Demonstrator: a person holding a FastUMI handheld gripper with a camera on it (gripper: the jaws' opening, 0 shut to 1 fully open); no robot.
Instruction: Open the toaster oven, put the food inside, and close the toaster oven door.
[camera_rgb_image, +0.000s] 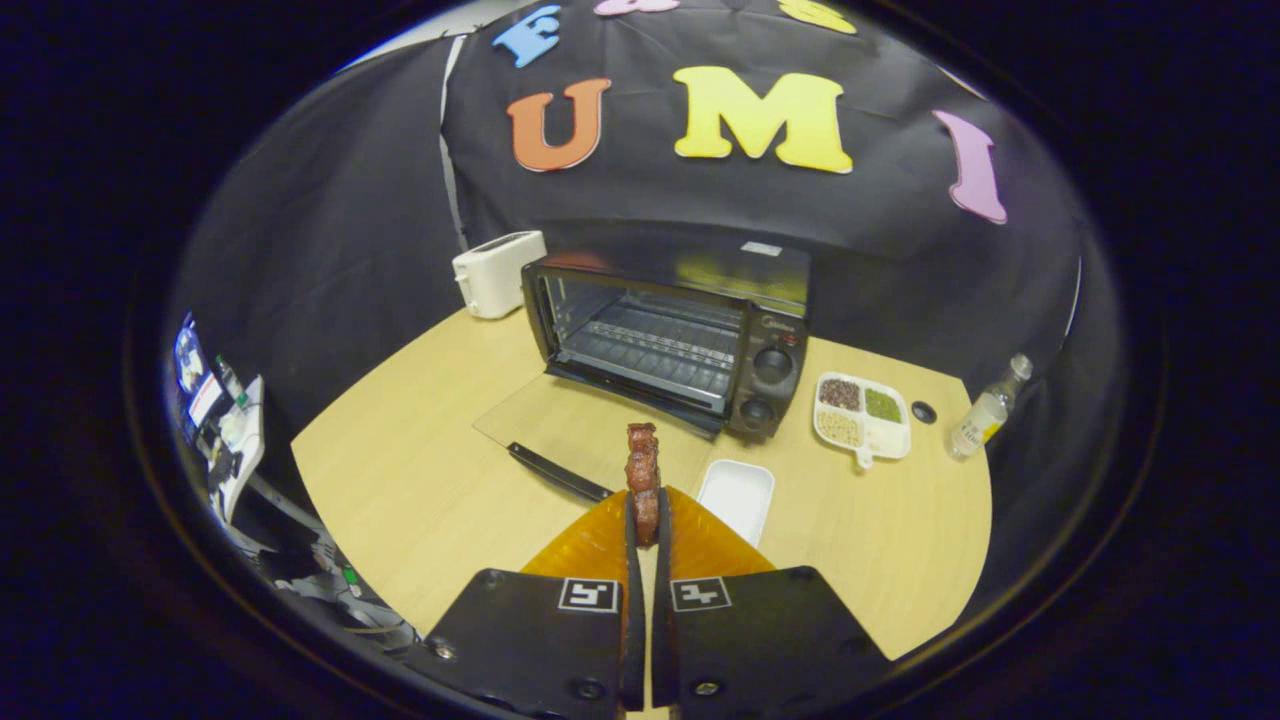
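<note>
On the wooden table (420, 480) the toaster oven (670, 335) already stands with its glass door (570, 425) folded down, while the gripper (646, 525) pinches a strip of meat (642, 470) just short of it, so loading and closing remain.

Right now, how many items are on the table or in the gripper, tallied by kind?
Appliances: 2, toaster oven with door open, white toaster
Dishes: 2, white tray, divided plate
Bottles: 1, bottle
Food: 1, meat piece, clamped in the gripper
Total: 6
</note>
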